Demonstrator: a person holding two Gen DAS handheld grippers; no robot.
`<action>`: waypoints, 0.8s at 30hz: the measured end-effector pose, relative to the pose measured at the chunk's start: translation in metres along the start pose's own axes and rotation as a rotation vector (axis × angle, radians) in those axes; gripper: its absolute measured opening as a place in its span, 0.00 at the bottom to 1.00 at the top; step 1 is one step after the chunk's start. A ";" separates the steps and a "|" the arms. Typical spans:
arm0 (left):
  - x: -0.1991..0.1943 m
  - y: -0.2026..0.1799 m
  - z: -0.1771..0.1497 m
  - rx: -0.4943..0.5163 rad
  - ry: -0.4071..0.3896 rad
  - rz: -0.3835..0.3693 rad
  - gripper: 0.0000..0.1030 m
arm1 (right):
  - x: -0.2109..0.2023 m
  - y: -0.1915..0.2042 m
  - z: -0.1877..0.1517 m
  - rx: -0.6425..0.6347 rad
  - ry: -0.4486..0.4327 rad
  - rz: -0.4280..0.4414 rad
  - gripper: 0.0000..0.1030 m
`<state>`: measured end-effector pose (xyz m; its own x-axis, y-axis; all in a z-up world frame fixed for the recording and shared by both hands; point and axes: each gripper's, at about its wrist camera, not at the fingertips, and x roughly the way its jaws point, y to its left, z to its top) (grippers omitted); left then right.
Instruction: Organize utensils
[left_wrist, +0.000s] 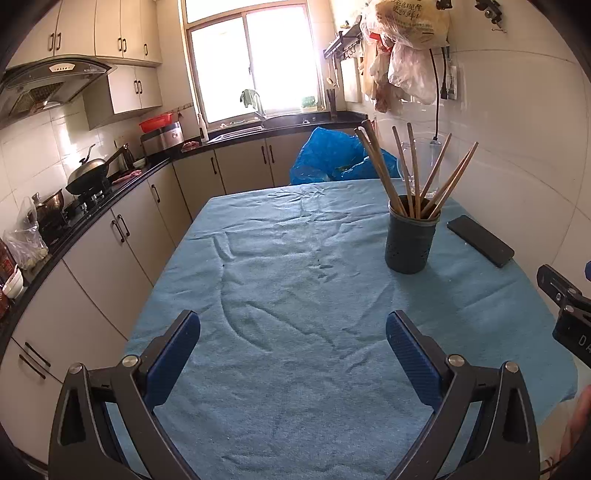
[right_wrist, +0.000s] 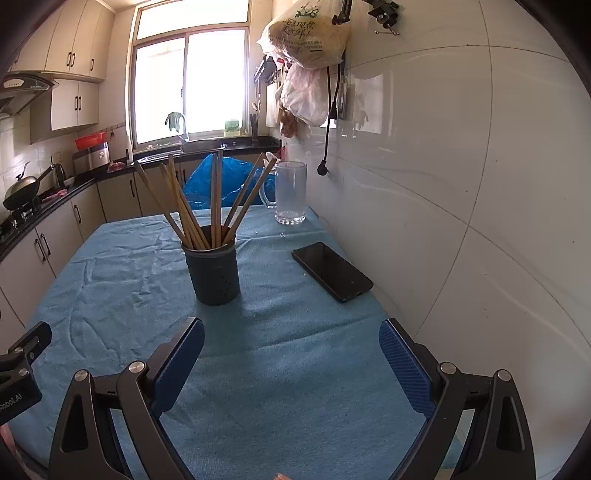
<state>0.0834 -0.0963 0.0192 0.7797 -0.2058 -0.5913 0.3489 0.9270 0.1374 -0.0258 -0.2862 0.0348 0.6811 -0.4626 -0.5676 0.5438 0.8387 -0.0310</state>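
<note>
A dark round utensil holder (left_wrist: 409, 242) (right_wrist: 214, 271) stands upright on the blue cloth (left_wrist: 295, 295) (right_wrist: 280, 350), with several wooden chopsticks (left_wrist: 413, 173) (right_wrist: 207, 199) fanned out of it. My left gripper (left_wrist: 293, 332) hovers open over bare cloth, well short and left of the holder, nothing between its blue pads. My right gripper (right_wrist: 291, 339) is also open and empty, with the holder just ahead and slightly left of it. Part of the right gripper's body (left_wrist: 569, 314) shows at the left wrist view's right edge.
A black phone (left_wrist: 480, 240) (right_wrist: 332, 271) lies flat right of the holder near the tiled wall (right_wrist: 480, 221). A clear glass mug (right_wrist: 290, 192) stands at the table's far end, a blue plastic bag (left_wrist: 332, 158) behind it. Kitchen counter and cabinets (left_wrist: 110, 229) run along the left.
</note>
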 end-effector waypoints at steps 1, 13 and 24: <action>0.001 0.000 0.000 -0.002 0.003 0.000 0.97 | 0.001 0.001 0.000 -0.002 0.004 0.000 0.95; 0.009 0.003 -0.002 -0.007 0.021 -0.004 0.97 | 0.008 0.009 -0.004 -0.024 0.034 -0.015 0.95; 0.017 0.009 -0.006 -0.015 0.035 0.001 0.97 | 0.017 0.018 -0.008 -0.047 0.060 -0.016 0.95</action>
<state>0.0963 -0.0898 0.0053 0.7613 -0.1944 -0.6186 0.3405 0.9318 0.1262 -0.0085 -0.2770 0.0178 0.6412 -0.4595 -0.6146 0.5297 0.8445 -0.0788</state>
